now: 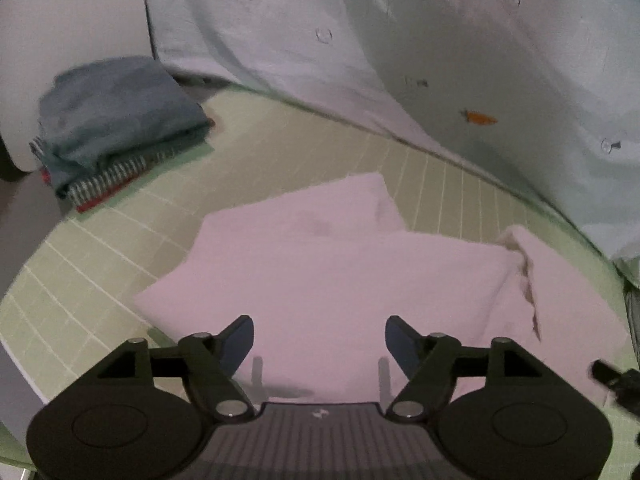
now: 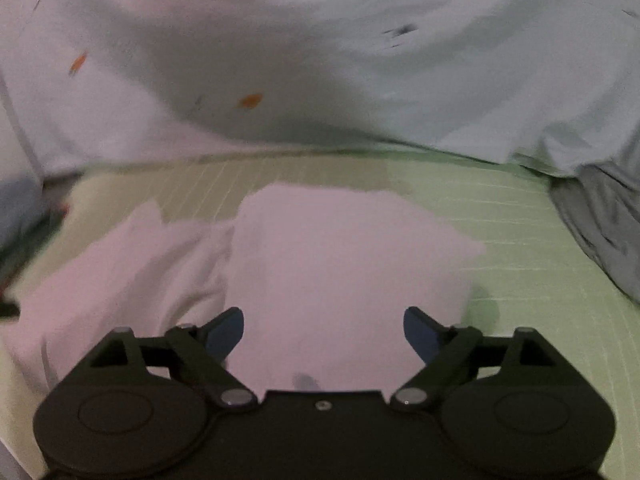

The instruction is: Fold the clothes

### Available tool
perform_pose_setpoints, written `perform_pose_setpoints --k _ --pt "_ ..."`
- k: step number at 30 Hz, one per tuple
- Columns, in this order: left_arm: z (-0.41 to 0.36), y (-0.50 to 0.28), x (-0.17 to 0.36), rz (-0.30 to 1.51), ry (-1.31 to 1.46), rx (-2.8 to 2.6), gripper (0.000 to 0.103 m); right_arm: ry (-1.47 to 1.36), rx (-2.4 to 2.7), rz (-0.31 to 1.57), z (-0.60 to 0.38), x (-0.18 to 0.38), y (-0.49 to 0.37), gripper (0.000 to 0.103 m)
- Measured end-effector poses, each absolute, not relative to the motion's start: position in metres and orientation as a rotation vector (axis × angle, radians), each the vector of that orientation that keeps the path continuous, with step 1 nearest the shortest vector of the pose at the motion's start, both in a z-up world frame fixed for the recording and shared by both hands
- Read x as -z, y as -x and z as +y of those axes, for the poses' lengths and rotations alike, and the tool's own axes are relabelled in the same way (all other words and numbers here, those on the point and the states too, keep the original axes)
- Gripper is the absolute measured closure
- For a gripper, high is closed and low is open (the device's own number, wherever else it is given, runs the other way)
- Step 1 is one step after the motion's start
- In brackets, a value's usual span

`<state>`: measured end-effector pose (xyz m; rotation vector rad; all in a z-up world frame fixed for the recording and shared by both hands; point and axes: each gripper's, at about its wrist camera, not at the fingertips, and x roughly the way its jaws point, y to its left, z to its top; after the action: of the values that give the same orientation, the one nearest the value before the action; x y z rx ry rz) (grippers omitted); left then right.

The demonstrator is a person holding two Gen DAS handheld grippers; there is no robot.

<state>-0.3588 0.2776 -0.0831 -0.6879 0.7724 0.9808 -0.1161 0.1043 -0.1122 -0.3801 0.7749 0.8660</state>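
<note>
A pale pink garment [image 1: 332,264] lies partly folded on the green grid mat [image 1: 100,280]; it also shows in the right wrist view [image 2: 340,264]. My left gripper [image 1: 319,338] is open and empty, its fingers just above the garment's near edge. My right gripper [image 2: 323,330] is open and empty, hovering over the near edge of the garment's folded right part. A looser flap of the pink garment [image 2: 120,268] lies to the left in the right wrist view.
A stack of folded clothes, grey-blue on top of striped [image 1: 116,128], sits at the mat's far left. A pale sheet with carrot prints [image 1: 440,60] hangs behind the mat, also in the right wrist view [image 2: 320,60]. Grey cloth [image 2: 600,224] lies at the right.
</note>
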Motion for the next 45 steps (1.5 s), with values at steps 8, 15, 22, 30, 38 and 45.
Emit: perform_pose_setpoints --k 8,15,22,30,38,45 --pt "0.290 0.338 0.113 0.904 0.690 -0.955 0.028 0.673 -0.846 0.724 0.120 0.155 0.142 0.036" --pt "0.292 0.344 0.129 0.936 0.703 -0.964 0.019 0.670 -0.645 0.557 0.089 0.132 0.114 0.098" --pt "0.288 0.349 0.127 0.935 0.700 -0.990 0.019 0.742 -0.263 0.317 0.048 0.101 0.059 0.094" --pt "0.293 0.357 0.110 0.903 0.653 -1.088 0.020 0.616 -0.380 0.556 0.026 0.113 0.044 0.046" --pt "0.329 0.394 0.105 0.810 0.777 -1.231 0.019 0.606 -0.534 0.530 0.064 0.119 0.058 0.020" --pt "0.352 0.425 0.143 0.808 1.068 -1.214 0.017 0.646 -0.599 0.659 0.102 0.147 0.030 0.013"
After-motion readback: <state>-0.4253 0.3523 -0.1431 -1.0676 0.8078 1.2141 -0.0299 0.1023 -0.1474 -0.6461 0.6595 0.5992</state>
